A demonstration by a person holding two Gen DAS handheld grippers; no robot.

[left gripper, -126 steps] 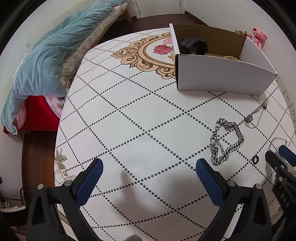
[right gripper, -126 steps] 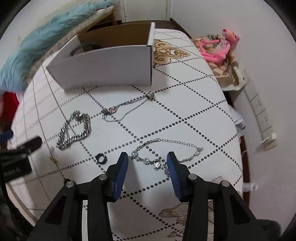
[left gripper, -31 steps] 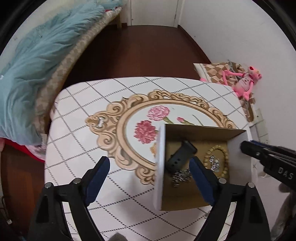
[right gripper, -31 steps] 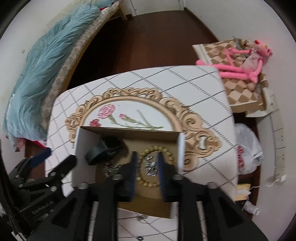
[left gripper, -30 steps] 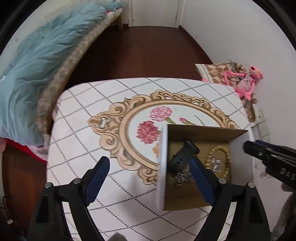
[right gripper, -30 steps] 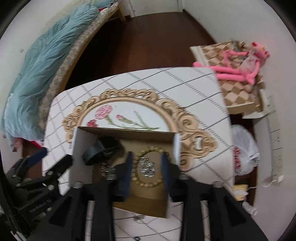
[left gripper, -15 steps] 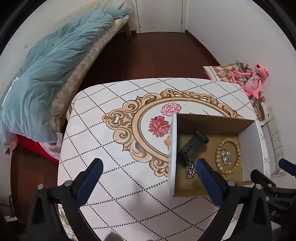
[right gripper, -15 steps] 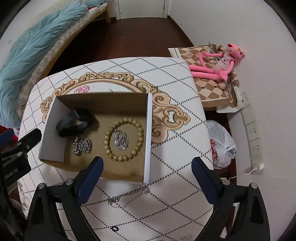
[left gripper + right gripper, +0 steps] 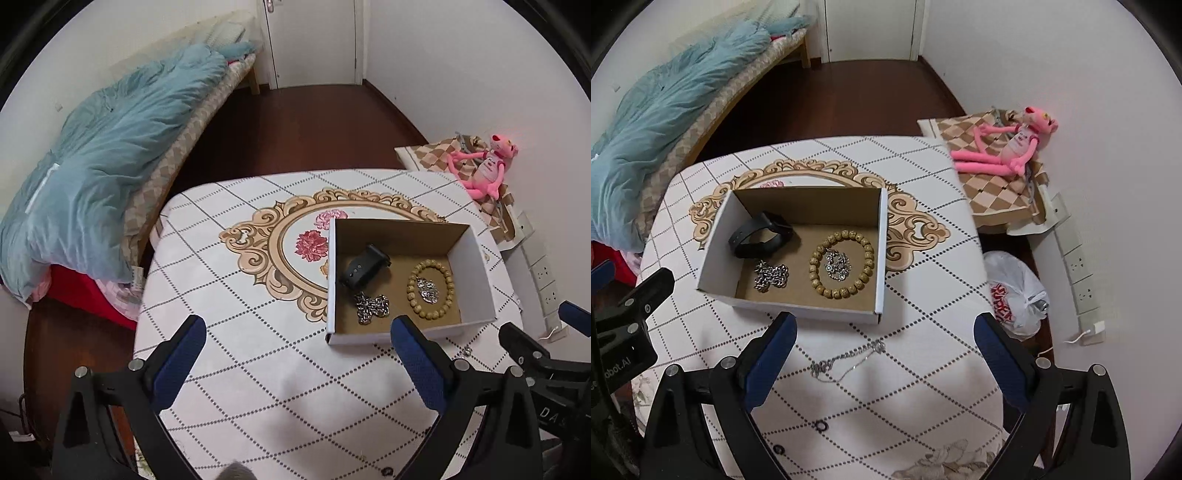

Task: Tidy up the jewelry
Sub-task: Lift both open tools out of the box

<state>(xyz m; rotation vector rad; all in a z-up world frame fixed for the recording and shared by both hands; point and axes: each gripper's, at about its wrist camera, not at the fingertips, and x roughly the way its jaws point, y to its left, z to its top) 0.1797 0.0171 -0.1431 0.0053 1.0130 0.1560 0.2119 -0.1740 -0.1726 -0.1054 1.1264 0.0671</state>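
A white cardboard box [image 9: 879, 258] with a brown floor stands on the table; it also shows in the left wrist view [image 9: 476, 273]. Inside lie a black watch band [image 9: 757, 236], a chunky silver chain [image 9: 771, 277], a wooden bead bracelet [image 9: 842, 264] and a silver bracelet [image 9: 836, 265] within it. A thin silver necklace [image 9: 846, 360] and two small black rings [image 9: 822, 425] lie on the table in front of the box. My right gripper [image 9: 884, 363] is open and empty, high above the necklace. My left gripper [image 9: 295, 365] is open and empty, left of the box.
The table wears a white diamond-pattern cloth [image 9: 236, 295] with a gold floral medallion. A bed with a blue duvet [image 9: 103, 166] is at the left. A pink plush toy [image 9: 1001, 147], a white plastic bag [image 9: 1015, 291] and wall sockets lie beyond the table's right edge.
Both grippers have pulled back and risen from the box. The right gripper, nearly shut over the bead bracelet a second ago, now stands wide open, and the silver bracelet lies inside the bead ring.
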